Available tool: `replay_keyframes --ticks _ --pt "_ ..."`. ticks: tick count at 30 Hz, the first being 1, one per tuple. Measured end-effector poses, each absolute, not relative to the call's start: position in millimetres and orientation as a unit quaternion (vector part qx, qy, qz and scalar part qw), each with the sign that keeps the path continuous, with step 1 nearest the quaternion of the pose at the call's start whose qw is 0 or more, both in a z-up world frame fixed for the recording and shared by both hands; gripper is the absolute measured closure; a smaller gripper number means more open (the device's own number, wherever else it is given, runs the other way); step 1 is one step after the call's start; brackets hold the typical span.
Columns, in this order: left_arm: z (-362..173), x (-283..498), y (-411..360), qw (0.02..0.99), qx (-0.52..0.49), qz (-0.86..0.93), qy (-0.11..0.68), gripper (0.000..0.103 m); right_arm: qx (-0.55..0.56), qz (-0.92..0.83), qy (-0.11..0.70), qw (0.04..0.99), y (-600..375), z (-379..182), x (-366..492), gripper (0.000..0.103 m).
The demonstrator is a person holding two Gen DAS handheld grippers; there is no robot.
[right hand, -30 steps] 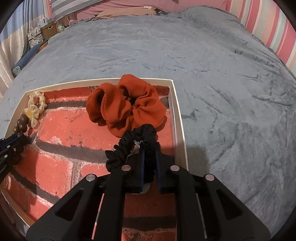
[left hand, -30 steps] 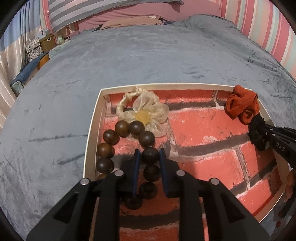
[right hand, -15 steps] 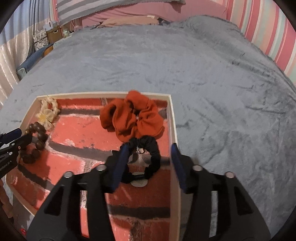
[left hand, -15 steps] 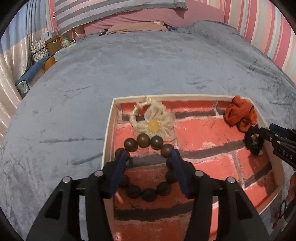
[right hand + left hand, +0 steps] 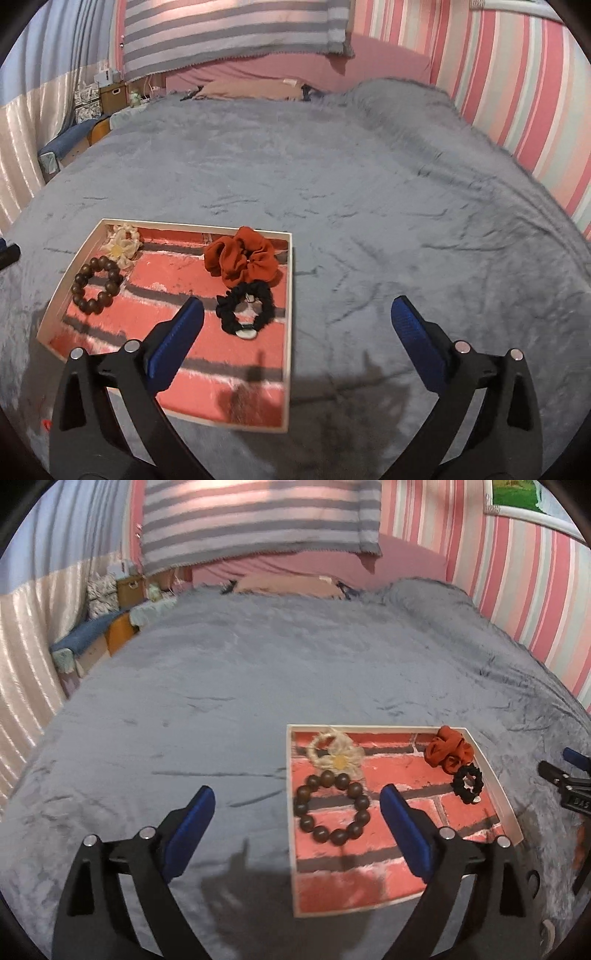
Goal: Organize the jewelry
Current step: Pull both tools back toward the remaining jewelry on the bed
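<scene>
In the tray (image 5: 289,812) on the bed (image 5: 369,192), the bead bracelet (image 5: 331,807) lies by the left edge, the black scrunchie (image 5: 245,307) by the right. Both the left gripper (image 5: 297,805) and right gripper (image 5: 297,315) are spread wide, holding nothing.

White-rimmed tray (image 5: 288,812) with brick-print floor lies on grey bedspread; inside: brown bead bracelet (image 5: 331,806) flat beside cream flower tie (image 5: 335,755); orange scrunchie (image 5: 242,260) touching black scrunchie (image 5: 245,308).

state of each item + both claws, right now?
left claw: open, empty
right claw: open, empty
wooden bead bracelet: flat in tray, round
black scrunchie: in tray, free
orange scrunchie: in tray, bunched
cream flower hair tie: in tray, far corner
tray: on the bed
</scene>
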State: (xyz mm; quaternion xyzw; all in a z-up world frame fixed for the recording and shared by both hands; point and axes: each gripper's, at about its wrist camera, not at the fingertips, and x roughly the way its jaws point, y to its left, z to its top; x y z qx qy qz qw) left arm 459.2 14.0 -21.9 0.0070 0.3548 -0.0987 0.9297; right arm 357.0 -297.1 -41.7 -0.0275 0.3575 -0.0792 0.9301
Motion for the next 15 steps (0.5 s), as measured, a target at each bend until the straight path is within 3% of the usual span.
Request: replay_keyframes --ticks 15 --pt "-2.7 350.2 32.8 0.944 0.029 -0.097 0.314 0.01 -0.033 -0.09 0.324 0.941 -293.4 -23.9 239.5 0.004"
